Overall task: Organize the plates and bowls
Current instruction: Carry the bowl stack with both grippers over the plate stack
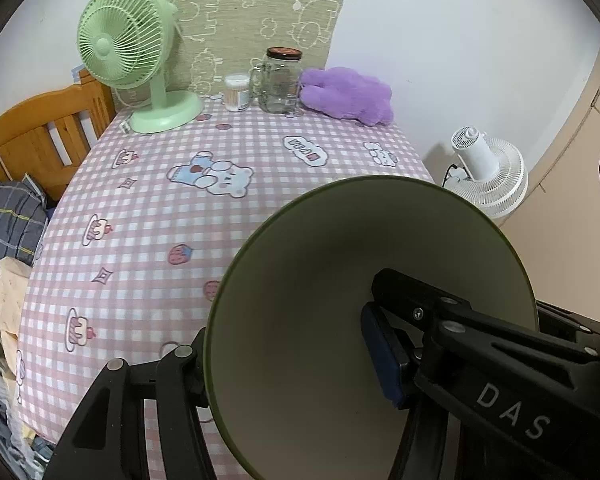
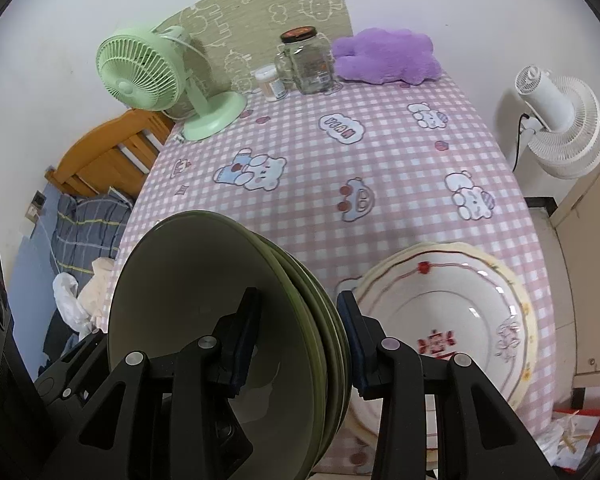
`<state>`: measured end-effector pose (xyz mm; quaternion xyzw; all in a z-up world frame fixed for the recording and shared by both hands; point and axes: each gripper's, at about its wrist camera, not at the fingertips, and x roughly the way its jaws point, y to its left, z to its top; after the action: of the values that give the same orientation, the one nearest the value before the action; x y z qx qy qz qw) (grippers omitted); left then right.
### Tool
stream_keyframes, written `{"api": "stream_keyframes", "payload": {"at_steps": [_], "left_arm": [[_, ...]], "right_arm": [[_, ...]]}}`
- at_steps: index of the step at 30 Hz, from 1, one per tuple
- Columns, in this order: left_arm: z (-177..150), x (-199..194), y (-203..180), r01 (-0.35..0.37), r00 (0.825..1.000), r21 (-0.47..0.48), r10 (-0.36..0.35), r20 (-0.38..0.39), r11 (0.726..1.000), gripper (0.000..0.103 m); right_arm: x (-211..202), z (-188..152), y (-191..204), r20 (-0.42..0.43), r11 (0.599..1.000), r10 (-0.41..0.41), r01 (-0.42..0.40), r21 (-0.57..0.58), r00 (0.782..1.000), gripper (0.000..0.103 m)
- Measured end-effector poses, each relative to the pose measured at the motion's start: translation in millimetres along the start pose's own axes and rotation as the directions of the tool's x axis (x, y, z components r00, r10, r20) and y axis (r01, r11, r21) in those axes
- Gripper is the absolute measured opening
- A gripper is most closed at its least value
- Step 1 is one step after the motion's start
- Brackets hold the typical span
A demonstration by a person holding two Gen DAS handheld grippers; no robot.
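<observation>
Fingers [image 2: 244,344] of the right gripper [image 2: 296,340] clamp a nested stack of green bowls [image 2: 204,292] by its rims, tipped on edge, mouths facing left. Left gripper [image 1: 284,356] pinches the same stack's rim, both angled downward above the checked tablecloth [image 2: 340,168]. Beside them rests a white patterned plate [image 2: 452,312]; farther back stands a green fan [image 2: 148,76].

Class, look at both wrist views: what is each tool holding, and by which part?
The left tool and the right tool each grip the stack of green bowls by its rim, at opposite sides.
</observation>
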<state>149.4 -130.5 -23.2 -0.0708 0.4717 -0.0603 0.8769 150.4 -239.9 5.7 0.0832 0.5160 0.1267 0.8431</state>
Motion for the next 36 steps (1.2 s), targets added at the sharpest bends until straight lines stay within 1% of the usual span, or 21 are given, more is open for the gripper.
{"api": "stream_keyframes", "payload": {"at_steps": [14, 22, 30, 36], "left_arm": [[2.9, 18.9, -63.0, 0.007, 1.0, -0.014, -0.007, -0.002, 1.0, 0.061], [-0.5, 32.4, -93.4, 0.014, 1.0, -0.032, -0.015, -0.021, 0.999, 0.061], [-6.5, 47.5, -109.3, 0.027, 0.998, -0.061, -0.029, -0.046, 0.998, 0.061], [-13.7, 62.3, -112.4, 0.036, 0.996, -0.096, -0.044, -0.081, 0.995, 0.061]], "right_arm": [[-14.2, 6.7, -62.1, -0.007, 1.0, -0.012, 0.012, -0.005, 1.0, 0.042], [-16.2, 5.1, -93.2, -0.028, 1.0, -0.024, 0.024, -0.009, 0.999, 0.042], [-13.1, 1.5, -115.0, -0.056, 0.999, -0.042, 0.041, -0.018, 0.998, 0.042], [-2.8, -1.3, -124.8, -0.094, 0.997, -0.065, 0.062, -0.033, 0.993, 0.042]]}}
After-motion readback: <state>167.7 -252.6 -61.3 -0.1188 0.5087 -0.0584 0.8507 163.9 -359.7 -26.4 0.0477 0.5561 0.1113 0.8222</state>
